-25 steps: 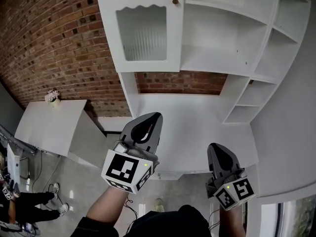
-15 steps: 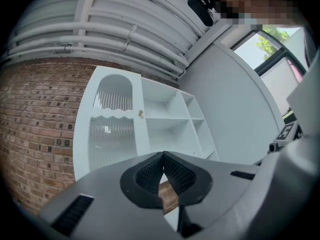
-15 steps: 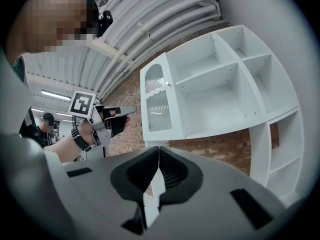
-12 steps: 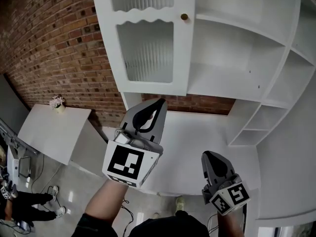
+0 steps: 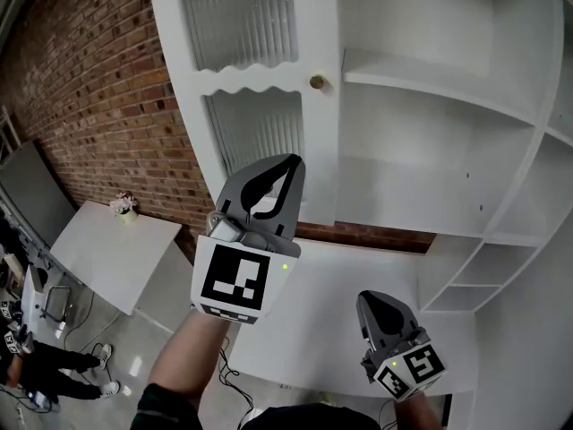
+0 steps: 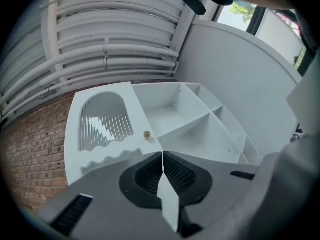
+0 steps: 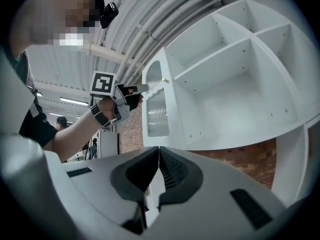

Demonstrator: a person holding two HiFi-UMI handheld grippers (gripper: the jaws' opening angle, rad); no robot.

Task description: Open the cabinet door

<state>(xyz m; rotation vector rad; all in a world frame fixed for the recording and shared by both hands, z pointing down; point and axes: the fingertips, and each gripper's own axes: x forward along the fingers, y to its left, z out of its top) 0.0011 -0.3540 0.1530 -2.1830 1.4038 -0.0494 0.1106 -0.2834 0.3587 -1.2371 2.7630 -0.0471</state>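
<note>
- Head view: over the last second the left hand-held gripper [image 5: 288, 164] has climbed from low over the table [image 5: 358, 330] towards the cabinet door [image 5: 260, 106]. Its tip now sits just below and slightly left of the brass knob [image 5: 317, 82], near it but not touching.
- The right hand-held gripper [image 5: 374, 301] has stayed low over the table, well below the door. Both pairs of jaws are pressed together with nothing between them.
- The door is as shut as before, flush with the cabinet frame beside the open shelves [image 5: 430, 168]. My reading is that this is only the approach, and the left jaws must spread before they can take the knob.
- Left gripper view: the jaws meet in a closed seam [image 6: 162, 156], empty. The knob [image 6: 147, 135] is ahead of the tips, just above and a little left of them.
- The door [image 6: 107, 129] faces this hand-held gripper. Its long axis runs up and down the cabinet, with one ribbed glass panel over another. The knob sits on its shelf-side edge at about mid-height, so the hinges are probably on the far edge, by the brick wall.
- Right gripper view: these jaws [image 7: 159, 151] are also closed on nothing. The door [image 7: 156, 104] is ahead, up and left of the tips and seen nearly edge-on. The left hand-held gripper [image 7: 135, 90] points at its knob edge from the left.
</note>
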